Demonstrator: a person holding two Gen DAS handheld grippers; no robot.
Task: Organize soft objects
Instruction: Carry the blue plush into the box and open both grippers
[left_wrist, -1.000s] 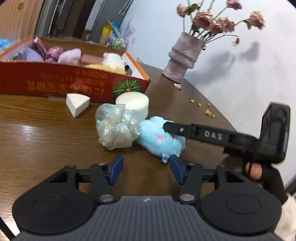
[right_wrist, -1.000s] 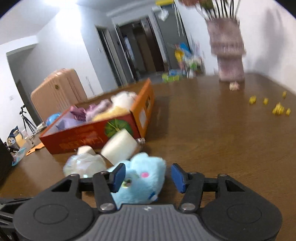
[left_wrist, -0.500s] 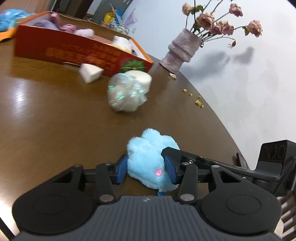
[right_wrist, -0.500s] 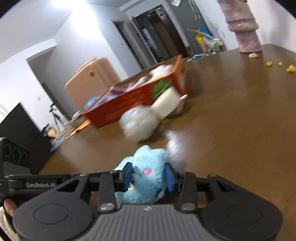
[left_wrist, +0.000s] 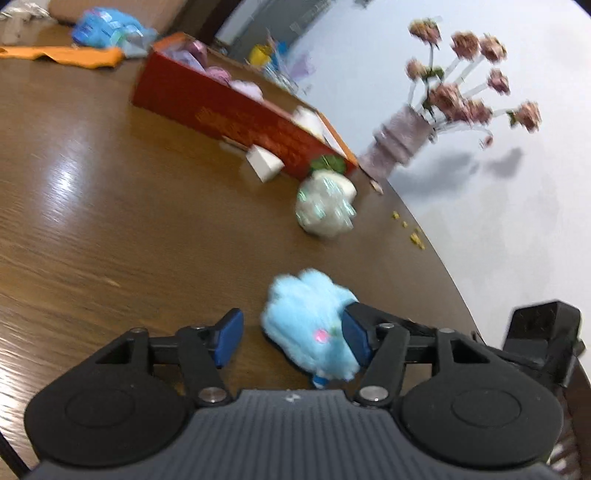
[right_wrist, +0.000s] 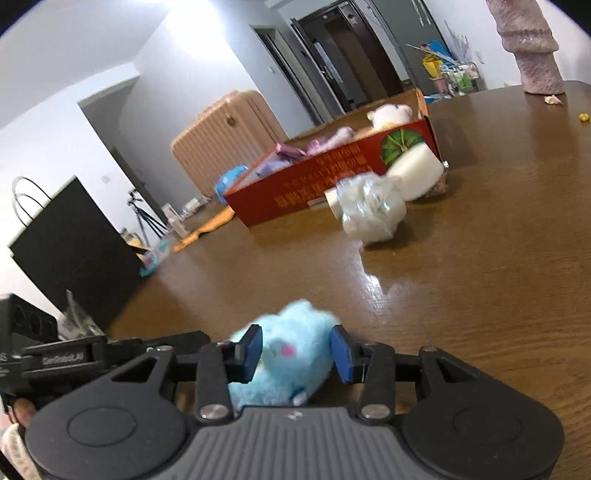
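Lying on the brown tabletop (left_wrist: 110, 229), the blue plush toy (left_wrist: 310, 332) sits between both pairs of opening tongs. Left tongs (left_wrist: 291, 338) stand apart, plush against the three-o'clock pad only; right tongs (right_wrist: 295, 350) flank it loosely. A red box (right_wrist: 314, 184) lies toward twelve o'clock.

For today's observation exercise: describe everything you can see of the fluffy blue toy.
The blue plush toy is small, light blue and fluffy, with a pink spot and a small tag at its near end. It lies on the brown wooden table, well clear of the red box. It sits between the right gripper fingers, whose jaws are opening.
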